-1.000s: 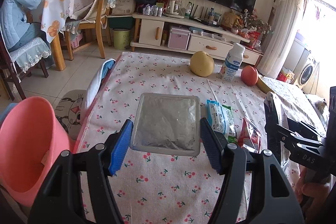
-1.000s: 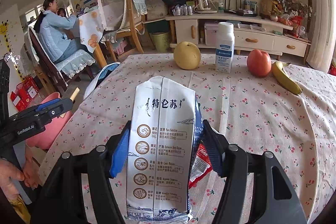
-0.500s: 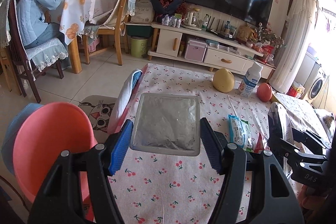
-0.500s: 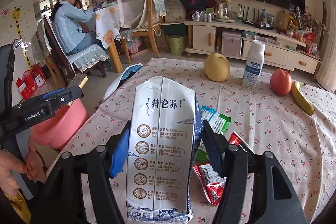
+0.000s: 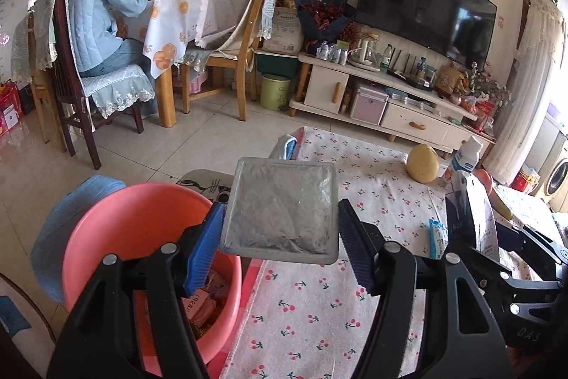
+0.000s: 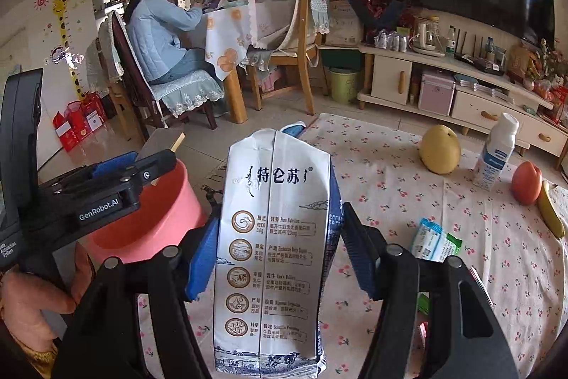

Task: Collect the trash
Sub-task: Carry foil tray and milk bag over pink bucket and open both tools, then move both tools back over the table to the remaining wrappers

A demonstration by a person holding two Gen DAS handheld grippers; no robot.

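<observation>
— How did we have the left gripper (image 5: pixel 280 251) at that moment?

— We had it pointing forward and somewhat downward, both blue pads (image 5: pixel 204 245) closed against the sides of a flat silver pouch (image 5: pixel 280 210), which stood up between them.

— And the right gripper (image 6: pixel 275 254)?

— We had it tilted down much the same way, clamped on a tall white milk carton (image 6: pixel 273 258) that stood upright between its pads (image 6: pixel 202 258).

— How did they sit relative to each other?

— Side by side and close. From the right camera we saw our left hand (image 6: pixel 32 301) wrapped around the left gripper's handle, fingers curled.
</observation>
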